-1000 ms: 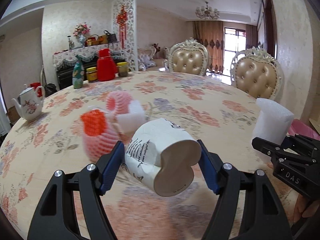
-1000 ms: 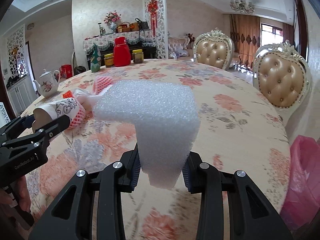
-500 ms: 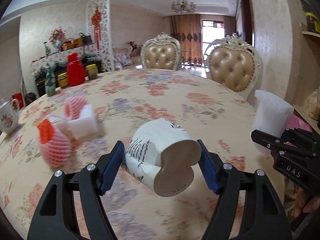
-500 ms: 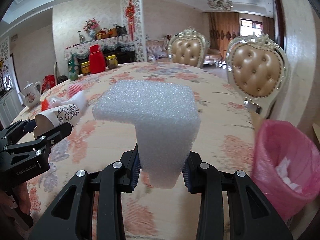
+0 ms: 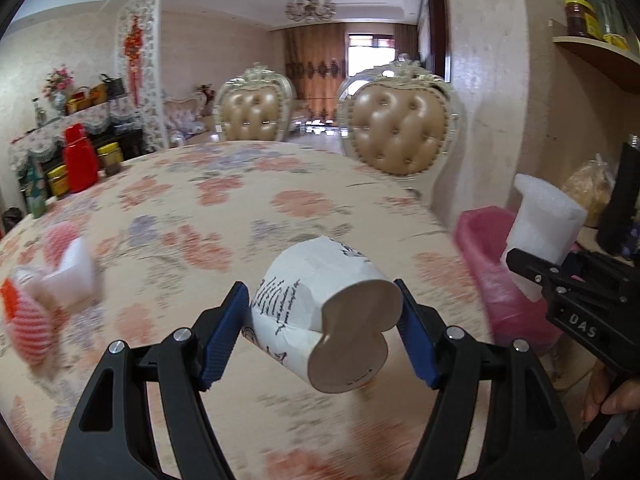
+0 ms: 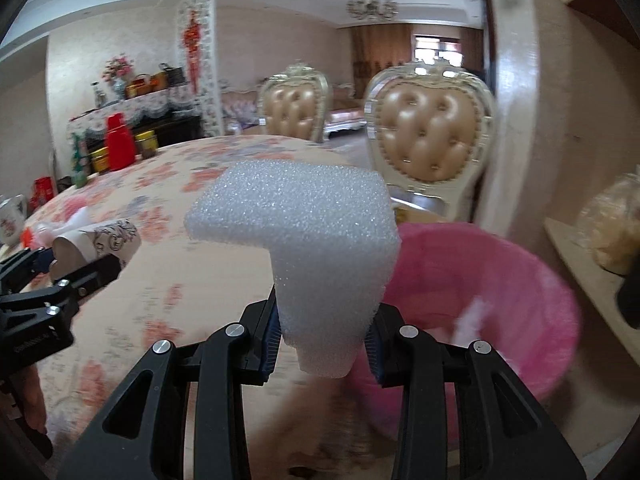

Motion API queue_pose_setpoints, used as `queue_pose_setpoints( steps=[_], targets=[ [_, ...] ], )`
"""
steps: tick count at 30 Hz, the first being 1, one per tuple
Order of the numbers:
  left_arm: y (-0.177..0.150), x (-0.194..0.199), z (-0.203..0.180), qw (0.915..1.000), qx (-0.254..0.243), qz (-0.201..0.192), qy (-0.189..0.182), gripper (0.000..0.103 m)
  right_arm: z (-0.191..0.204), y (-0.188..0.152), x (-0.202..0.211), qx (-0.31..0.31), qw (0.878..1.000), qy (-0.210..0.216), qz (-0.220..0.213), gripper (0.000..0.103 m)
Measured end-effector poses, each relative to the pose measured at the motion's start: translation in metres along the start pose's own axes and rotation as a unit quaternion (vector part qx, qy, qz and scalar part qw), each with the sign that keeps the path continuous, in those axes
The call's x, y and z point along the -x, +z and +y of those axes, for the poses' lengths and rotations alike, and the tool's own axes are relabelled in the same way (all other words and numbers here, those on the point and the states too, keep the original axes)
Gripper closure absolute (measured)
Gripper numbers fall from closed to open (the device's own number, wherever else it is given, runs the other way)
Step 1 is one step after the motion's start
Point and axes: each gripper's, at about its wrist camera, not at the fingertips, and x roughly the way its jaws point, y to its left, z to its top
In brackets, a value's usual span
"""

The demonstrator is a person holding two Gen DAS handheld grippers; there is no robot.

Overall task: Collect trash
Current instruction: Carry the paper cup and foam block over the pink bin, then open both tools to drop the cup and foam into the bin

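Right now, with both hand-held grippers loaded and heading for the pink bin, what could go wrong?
1. The right hand-held gripper pinches only the narrow stem of the white foam block; the wide top overhangs, so it may twist or slip out short of the pink bin.
2. The left hand-held gripper squeezes the paper cup sideways, already dented; it may pop free onto the table.
3. The grippers are close together and may collide at the bin.
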Motion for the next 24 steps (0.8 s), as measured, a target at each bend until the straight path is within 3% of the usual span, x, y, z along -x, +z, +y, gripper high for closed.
queue_pose_setpoints(
  steps=[5,11,18,24],
  targets=[
    [0.012,-0.017,-0.034,0.9985,-0.015,-0.005,-0.053,0.033,-0.04,-0.002,0.001,-0.017,0.999,-0.051,-0.003,0.068],
    [0.026,-0.042,-0.075,0.995,-0.04,0.001,-0.091,0.033,-0.088,-0.007,-0.001,-0.045,0.994,-0.097,0.003,0.068],
    [0.053,-0.073,-0.12,0.9892,-0.05,0.007,-0.137,0.033,-0.126,-0.014,-0.014,-0.06,0.991,-0.116,0.029,0.068],
    [0.07,-0.093,-0.16,0.984,-0.063,0.007,-0.167,0.033,-0.139,-0.019,-0.024,-0.058,0.992,-0.106,0.044,0.068]
  ],
)
